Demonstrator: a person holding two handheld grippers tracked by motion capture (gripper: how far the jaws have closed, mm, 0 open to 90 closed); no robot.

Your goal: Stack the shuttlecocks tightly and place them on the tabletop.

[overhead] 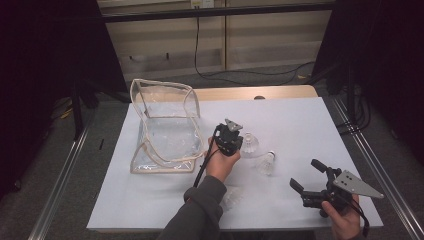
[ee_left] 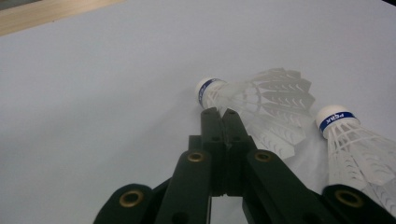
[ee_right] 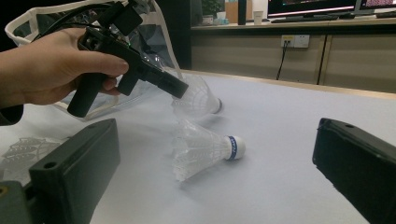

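Note:
Three white shuttlecocks lie on the white table sheet [overhead: 300, 125]. My left gripper [overhead: 241, 142] [ee_left: 222, 114], held in a hand, has its jaws pressed together on the skirt edge of the far shuttlecock [overhead: 251, 145] [ee_left: 266, 95] [ee_right: 198, 100]. A second shuttlecock [overhead: 267, 162] [ee_left: 355, 144] [ee_right: 203, 151], with a blue band on its cork, rests just beside it. The third shuttlecock [overhead: 232, 197] [ee_right: 23, 147] lies by the left sleeve. My right gripper [overhead: 305, 173] [ee_right: 217, 140] hovers open near the front right, facing the second shuttlecock with nothing between its jaws.
A clear plastic bag [overhead: 162, 125] [ee_right: 154, 56] with beige trim stands open at the table's left, just behind the left hand. The table's wooden far edge [overhead: 250, 92] and metal frame rails [overhead: 380, 165] border the sheet. Cables run on the floor beyond.

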